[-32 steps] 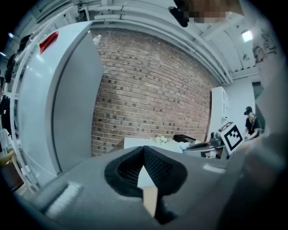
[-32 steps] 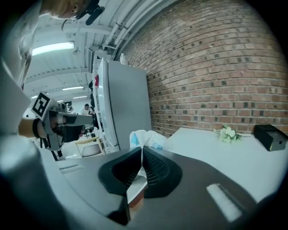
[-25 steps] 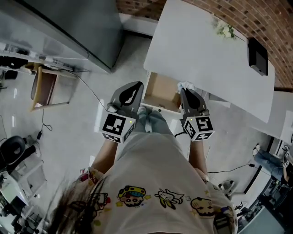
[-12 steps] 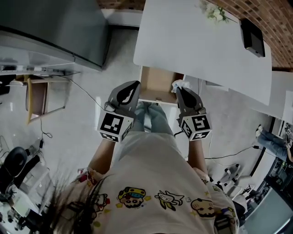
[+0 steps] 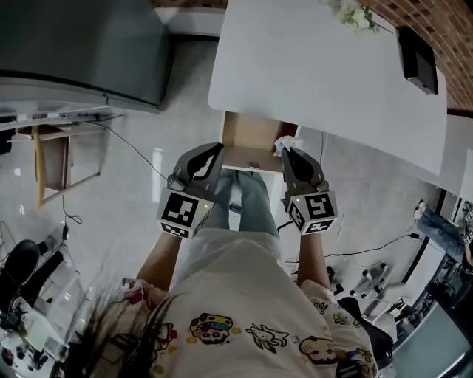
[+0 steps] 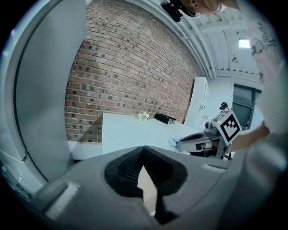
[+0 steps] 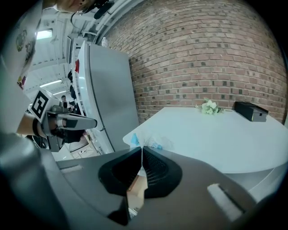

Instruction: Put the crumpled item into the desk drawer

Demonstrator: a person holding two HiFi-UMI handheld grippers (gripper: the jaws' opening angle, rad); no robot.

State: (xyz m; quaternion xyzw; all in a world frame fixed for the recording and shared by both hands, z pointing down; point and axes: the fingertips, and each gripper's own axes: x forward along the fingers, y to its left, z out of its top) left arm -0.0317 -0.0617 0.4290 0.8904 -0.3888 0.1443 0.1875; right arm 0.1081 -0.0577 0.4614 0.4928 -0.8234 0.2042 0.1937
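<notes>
The right gripper [image 5: 285,150] has its jaws pressed nearly together on the crumpled item [image 5: 287,142], a white, crinkly wad with blue marks that bulges out past the tips in the right gripper view [image 7: 145,141]. The left gripper [image 5: 213,148] has its jaw tips meeting with nothing between them; through the gap lower down in its own view [image 6: 143,151] only pale wood shows.

Both grippers point forward and slope downward, held side by side ahead of the person's jeans [image 5: 244,196], forearms stretched out from the body. The left tips sit by the left front corner of the open drawer [image 5: 251,133], the right tips by its right front corner, so the wad hangs at the drawer's right rim; whether it is already inside the rim I cannot tell.

Against a second ago, both grippers have sunk toward the drawer front, and the grip on the wad is unchanged.

The drawer juts from under the white desk [image 5: 325,74], which carries a small bunch of flowers [image 5: 355,15] and a black box [image 5: 417,59] near its far edge.
</notes>
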